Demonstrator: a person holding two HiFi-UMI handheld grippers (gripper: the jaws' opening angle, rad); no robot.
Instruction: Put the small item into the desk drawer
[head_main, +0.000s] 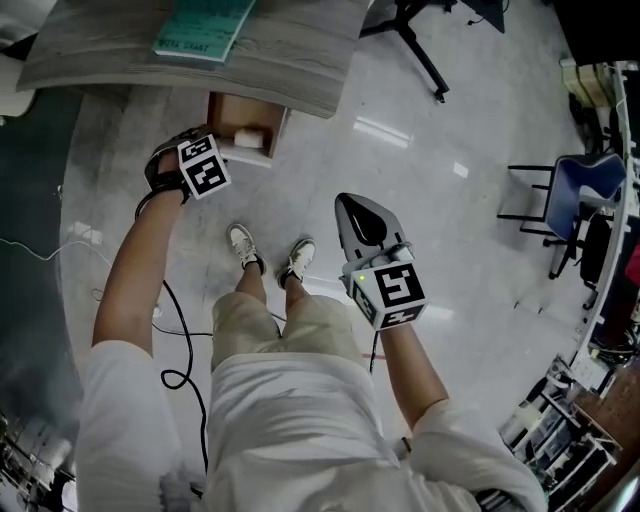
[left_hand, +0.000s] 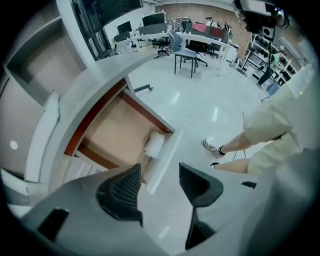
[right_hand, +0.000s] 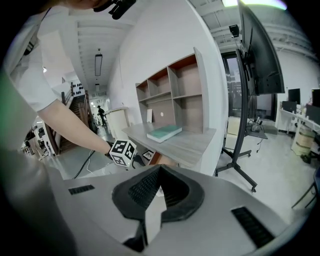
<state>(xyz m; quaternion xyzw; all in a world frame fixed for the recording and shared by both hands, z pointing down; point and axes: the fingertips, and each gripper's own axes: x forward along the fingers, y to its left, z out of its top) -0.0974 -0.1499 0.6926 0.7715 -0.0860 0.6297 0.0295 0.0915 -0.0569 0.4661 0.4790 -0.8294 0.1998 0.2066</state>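
In the drawer (head_main: 232, 112) lies the small item (head_main: 250, 138); left fingers (left_hand: 122, 192) released, right fingers (right_hand: 144, 189) clenched.

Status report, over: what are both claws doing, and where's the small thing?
Left gripper open, empty. Right gripper shut, empty. Small white item inside open brown drawer. Nothing in the way.

small item (head_main: 249, 137) in drawer (head_main: 226, 114) under desk (head_main: 295, 62), book (head_main: 205, 27) on desk
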